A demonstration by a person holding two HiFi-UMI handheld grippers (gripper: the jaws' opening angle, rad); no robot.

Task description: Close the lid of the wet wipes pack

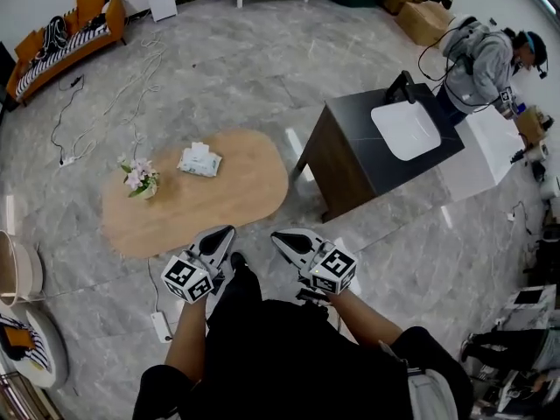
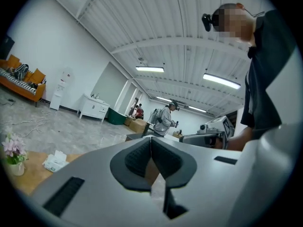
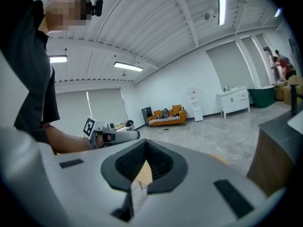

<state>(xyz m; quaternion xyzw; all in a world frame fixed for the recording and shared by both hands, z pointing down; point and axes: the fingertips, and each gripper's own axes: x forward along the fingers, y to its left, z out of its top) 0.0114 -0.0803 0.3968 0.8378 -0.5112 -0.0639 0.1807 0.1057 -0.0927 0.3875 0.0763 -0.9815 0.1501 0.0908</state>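
Observation:
The wet wipes pack (image 1: 199,160), white with pale green print, lies on the far half of an oval wooden table (image 1: 236,195). In the left gripper view the pack (image 2: 56,161) shows low at the left with a white flap or wipe standing up from its top. My left gripper (image 1: 226,232) and right gripper (image 1: 278,237) are held close to my body, just short of the table's near edge, well apart from the pack. Both are shut with nothing between the jaws: the left gripper (image 2: 150,145) and the right gripper (image 3: 144,148) each show their pads meeting.
A small vase of pink flowers (image 1: 140,178) stands on the table left of the pack. A dark cabinet with a white sink (image 1: 404,129) is at the right, a person (image 1: 481,59) behind it. An orange sofa (image 1: 70,33) and floor cables (image 1: 105,112) lie far left.

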